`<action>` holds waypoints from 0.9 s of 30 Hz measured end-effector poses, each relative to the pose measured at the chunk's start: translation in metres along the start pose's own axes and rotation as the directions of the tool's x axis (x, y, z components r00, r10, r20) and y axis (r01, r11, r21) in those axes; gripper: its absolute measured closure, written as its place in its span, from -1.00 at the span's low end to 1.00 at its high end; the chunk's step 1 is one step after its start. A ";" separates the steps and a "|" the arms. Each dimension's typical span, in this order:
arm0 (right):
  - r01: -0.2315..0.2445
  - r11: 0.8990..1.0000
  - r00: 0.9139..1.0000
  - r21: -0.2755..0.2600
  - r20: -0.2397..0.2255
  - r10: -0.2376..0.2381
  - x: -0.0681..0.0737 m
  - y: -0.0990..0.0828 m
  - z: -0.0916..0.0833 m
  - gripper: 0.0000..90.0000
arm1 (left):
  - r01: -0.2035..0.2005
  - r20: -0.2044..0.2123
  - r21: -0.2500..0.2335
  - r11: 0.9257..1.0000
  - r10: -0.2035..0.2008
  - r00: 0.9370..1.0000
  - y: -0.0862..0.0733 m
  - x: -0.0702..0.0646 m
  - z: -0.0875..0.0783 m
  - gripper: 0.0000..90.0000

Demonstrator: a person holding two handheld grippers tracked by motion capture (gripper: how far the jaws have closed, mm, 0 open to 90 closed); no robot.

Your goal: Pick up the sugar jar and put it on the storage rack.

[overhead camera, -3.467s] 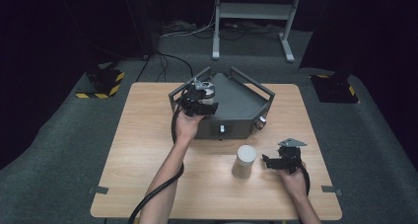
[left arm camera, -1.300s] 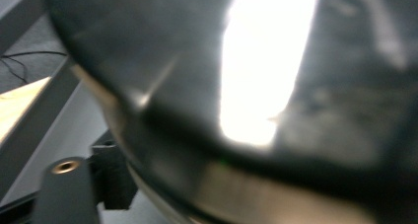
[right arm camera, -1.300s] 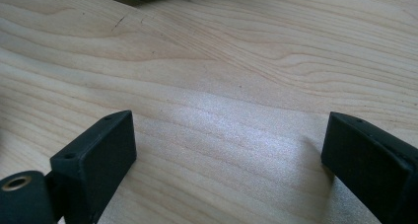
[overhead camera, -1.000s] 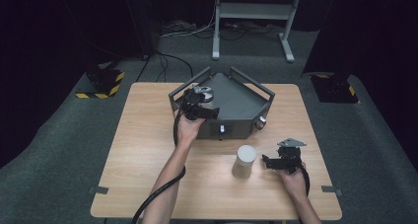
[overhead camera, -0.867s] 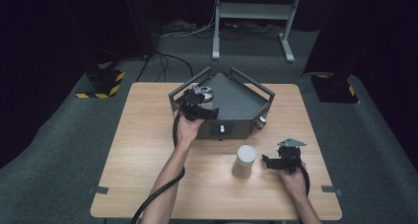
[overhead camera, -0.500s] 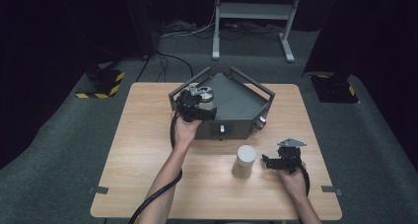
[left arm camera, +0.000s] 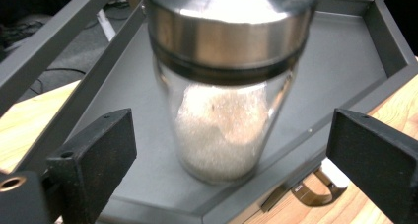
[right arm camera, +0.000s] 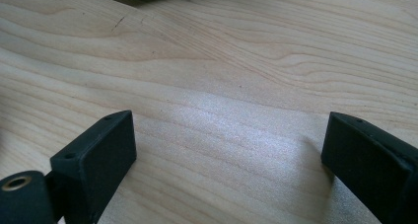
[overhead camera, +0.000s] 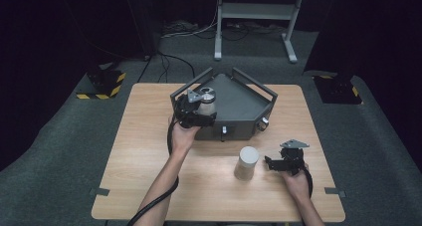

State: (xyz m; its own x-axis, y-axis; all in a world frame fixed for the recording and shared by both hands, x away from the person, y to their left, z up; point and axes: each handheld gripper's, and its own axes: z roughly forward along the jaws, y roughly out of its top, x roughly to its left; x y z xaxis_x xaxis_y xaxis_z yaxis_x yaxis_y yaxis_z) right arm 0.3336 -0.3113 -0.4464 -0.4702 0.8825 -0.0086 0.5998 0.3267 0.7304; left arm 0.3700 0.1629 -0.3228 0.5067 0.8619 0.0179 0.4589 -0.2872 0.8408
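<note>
A glass jar (left arm camera: pixel 224 125) with a steel lid, holding a white powder, stands upright on the dark grey tray (left arm camera: pixel 345 51). In the high view the jar (overhead camera: pixel 205 96) is at the tray's (overhead camera: pixel 239 111) left corner. My left gripper (left arm camera: pixel 235 135) is open, one jaw on each side of the jar, both clear of the glass. From above, the left gripper (overhead camera: pixel 198 109) sits just in front of the jar. My right gripper (right arm camera: pixel 226 145) is open over bare wood with nothing between its jaws. It (overhead camera: pixel 276 164) rests right of a white cup (overhead camera: pixel 246 162).
The tray has raised bars (overhead camera: pixel 254 84) along its back edges and knobs (overhead camera: pixel 262 122) on its front face. The wooden table (overhead camera: pixel 139 151) has free room at the left and front. Beyond it are dark floor, cables and a metal stand (overhead camera: pixel 259 17).
The left gripper has shifted a little at the tray's left corner, staying at the jar. The right gripper and the white cup have not moved.
</note>
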 end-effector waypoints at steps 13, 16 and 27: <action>0.000 1.000 1.000 0.000 0.000 0.000 0.000 0.000 0.000 -0.86 | -0.033 -0.006 -0.016 0.999 0.033 0.999 -0.021 -0.007 -0.020 -0.86; 0.002 1.000 1.000 0.000 0.000 -0.002 0.000 0.000 0.000 -0.86 | -0.035 -0.006 -0.017 0.999 0.035 0.999 -0.026 -0.008 -0.023 -0.86; 0.002 1.000 1.000 0.000 0.001 -0.002 0.000 0.000 0.000 -0.86 | -0.051 -0.012 -0.035 0.998 0.050 0.999 -0.052 -0.017 -0.034 -0.86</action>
State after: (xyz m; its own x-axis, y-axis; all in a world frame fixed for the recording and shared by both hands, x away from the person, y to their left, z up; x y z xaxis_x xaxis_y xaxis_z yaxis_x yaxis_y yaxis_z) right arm 0.3336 -0.3113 -0.4464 -0.4711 0.8820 -0.0109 0.5988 0.3288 0.7303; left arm 0.3129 0.1770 -0.3488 0.5203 0.8514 0.0669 0.4068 -0.3159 0.8571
